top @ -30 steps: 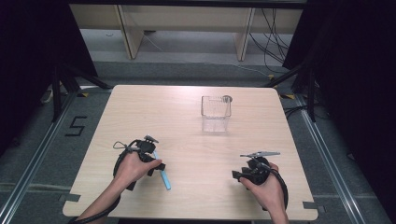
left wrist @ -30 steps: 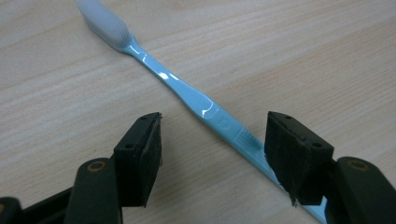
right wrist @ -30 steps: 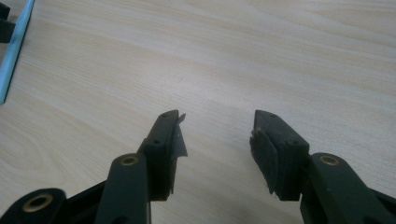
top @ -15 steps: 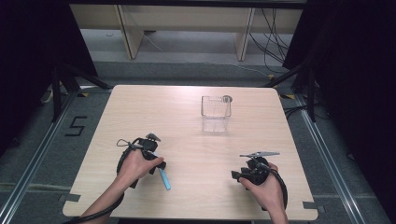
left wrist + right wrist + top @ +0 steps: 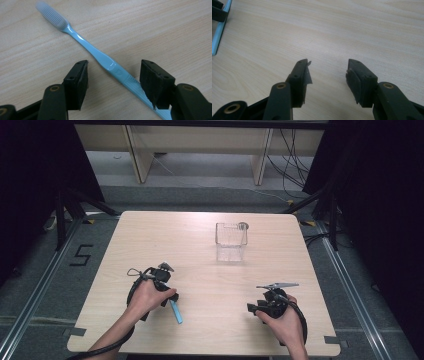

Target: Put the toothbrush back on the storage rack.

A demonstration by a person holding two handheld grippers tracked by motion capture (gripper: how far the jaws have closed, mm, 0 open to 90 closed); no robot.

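Blue toothbrush, one, lies between spread, closing left tool; right tool spread.

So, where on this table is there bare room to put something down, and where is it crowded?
The table is mostly bare: the whole far left quarter, left of the clear plastic container, and the middle strip between the left gripper and the right gripper. It is crowded only near the blue toothbrush, lying between the left jaws.

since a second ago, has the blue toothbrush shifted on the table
No. The toothbrush lies at the same spot beside the left tool, equally far from the table's near edge.
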